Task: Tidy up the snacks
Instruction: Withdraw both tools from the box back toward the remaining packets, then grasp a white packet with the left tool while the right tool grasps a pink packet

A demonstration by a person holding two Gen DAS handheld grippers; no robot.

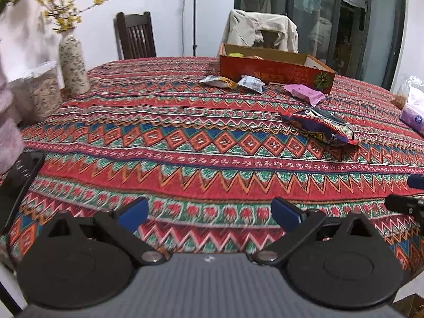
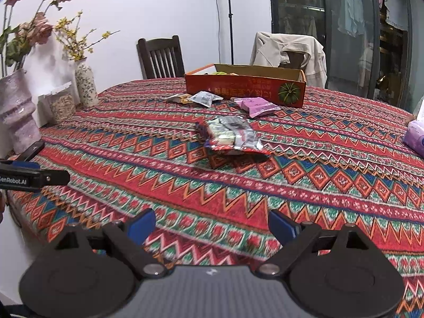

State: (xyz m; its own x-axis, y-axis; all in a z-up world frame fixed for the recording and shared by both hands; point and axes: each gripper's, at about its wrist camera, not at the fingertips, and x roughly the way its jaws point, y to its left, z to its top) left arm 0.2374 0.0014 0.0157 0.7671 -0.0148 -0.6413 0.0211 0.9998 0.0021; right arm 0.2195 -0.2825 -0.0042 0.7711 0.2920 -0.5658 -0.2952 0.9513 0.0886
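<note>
- Blue pads tip both pairs of jaws. Left gripper (image 1: pixel 209 213): jaws spread wide, nothing between them, hovering over the patterned cloth at the near edge of the counter (image 1: pixel 185 143).
- Right gripper (image 2: pixel 212 226): jaws equally wide apart, holding nothing, touching nothing, also above the near edge.
- In the right wrist view the left gripper's side shows at the left border, cut off by the frame.
- Printing on the packets is too small and blurred to read. Contents of the red cardboard box (image 2: pixel 245 88) mostly hidden behind its front wall; only a few wrapper tops show over the rim.
- Large foil snack bag (image 2: pixel 233 135) lies flat on the cloth, well ahead of the right jaws, roughly in line with them; from the left wrist it sits ahead and off to the right.
- Purple packet (image 2: pixel 257 107) further back, just in front of the box.
- Grey-white packet (image 2: pixel 204 98) and orange packet (image 2: pixel 180 98) lie side by side, touching, near the box's left front corner.
- Far left: speckled vase (image 2: pixel 86 84) with yellow sprigs, pink vase (image 2: pixel 18 111) with roses.
- Right edge: purple tissue pack (image 2: pixel 416 137), cut off.
</note>
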